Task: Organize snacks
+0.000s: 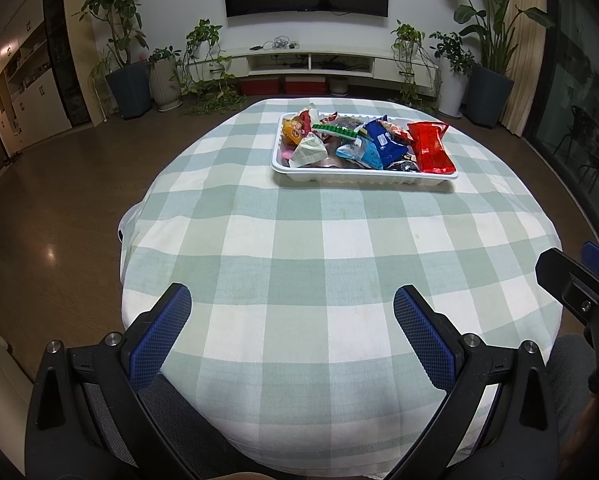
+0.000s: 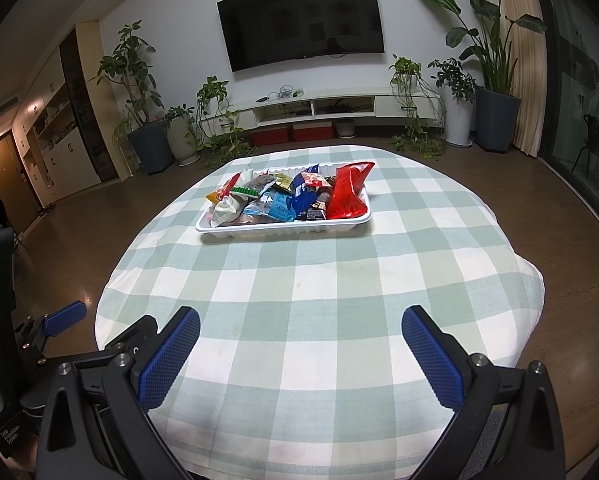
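Note:
A white plastic tray (image 1: 363,179) (image 2: 283,230) sits on the far half of a table with a green-and-white checked cloth (image 1: 299,248) (image 2: 299,280). It holds several snack packets, among them a red bag (image 1: 431,146) (image 2: 349,192), a blue packet (image 1: 385,140) (image 2: 303,196) and a white packet (image 1: 309,150) (image 2: 223,210). My left gripper (image 1: 291,300) is open and empty over the near edge of the table. My right gripper (image 2: 299,320) is open and empty, also at the near edge. Each gripper also shows at the side of the other's view.
The table's near edge lies just under both grippers. Beyond the table are a brown floor, potted plants (image 2: 147,132), a low white TV cabinet (image 2: 331,108) and a wall TV (image 2: 299,20). Glass doors (image 2: 579,120) stand at the right.

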Demonstrator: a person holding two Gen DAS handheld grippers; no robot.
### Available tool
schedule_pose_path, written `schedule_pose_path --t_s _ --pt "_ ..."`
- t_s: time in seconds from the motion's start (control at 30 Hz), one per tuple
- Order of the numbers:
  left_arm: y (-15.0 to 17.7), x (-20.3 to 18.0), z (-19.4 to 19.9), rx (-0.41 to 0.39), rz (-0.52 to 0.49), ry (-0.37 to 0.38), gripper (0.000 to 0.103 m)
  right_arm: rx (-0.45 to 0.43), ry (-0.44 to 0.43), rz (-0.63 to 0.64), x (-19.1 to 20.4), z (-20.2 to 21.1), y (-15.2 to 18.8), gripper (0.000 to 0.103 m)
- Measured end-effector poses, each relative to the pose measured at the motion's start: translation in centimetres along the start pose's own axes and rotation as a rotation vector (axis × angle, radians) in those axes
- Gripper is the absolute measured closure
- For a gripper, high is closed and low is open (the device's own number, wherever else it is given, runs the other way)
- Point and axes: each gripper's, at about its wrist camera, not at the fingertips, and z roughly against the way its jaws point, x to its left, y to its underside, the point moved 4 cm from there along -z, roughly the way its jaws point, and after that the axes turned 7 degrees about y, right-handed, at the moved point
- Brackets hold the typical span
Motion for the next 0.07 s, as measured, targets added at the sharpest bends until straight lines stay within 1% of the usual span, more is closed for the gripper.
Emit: schedule_pose_path --t_s 0.07 --pt "0.05 0.05 -0.02 0.001 0.002 0.001 0.000 0.003 0.000 -0.002 0.01 0.11 0.06 0.000"
